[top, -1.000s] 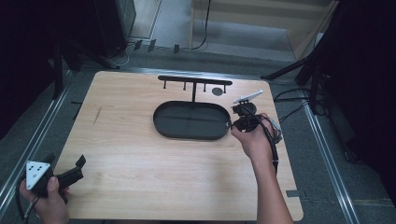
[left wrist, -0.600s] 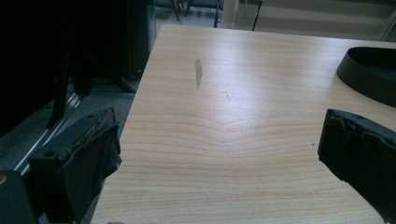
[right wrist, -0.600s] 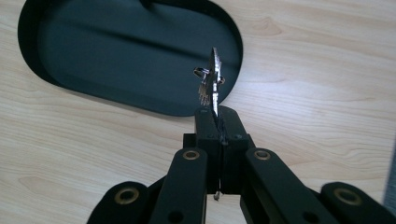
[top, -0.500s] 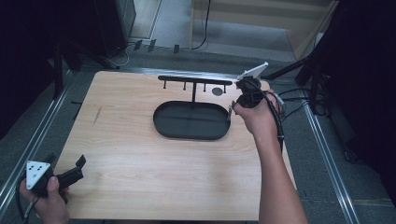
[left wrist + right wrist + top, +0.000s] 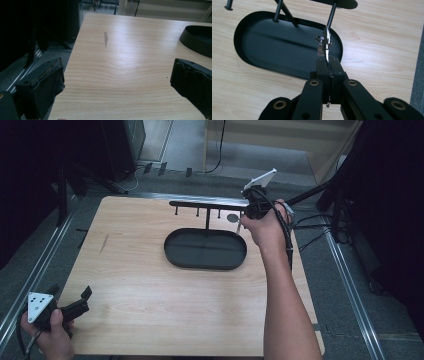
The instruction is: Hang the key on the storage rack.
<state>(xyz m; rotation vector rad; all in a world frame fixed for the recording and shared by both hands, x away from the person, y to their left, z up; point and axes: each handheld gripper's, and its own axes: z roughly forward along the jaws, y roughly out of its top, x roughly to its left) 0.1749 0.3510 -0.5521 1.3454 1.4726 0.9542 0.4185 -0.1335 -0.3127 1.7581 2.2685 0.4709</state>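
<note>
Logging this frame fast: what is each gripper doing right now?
Left gripper: open, empty, jaws wide apart.
Right gripper: shut on a small silvery metal key-like piece.

I work at a pale wooden worktop (image 5: 150,290) with a small grey scuff (image 5: 105,38) near its left edge. Metal rails (image 5: 350,290) run along both sides over a grey floor (image 5: 180,145). Beyond the far edge stands light wooden furniture (image 5: 285,135), cables (image 5: 312,227) trail at the right, and the surroundings on both sides lie in deep shadow.
</note>
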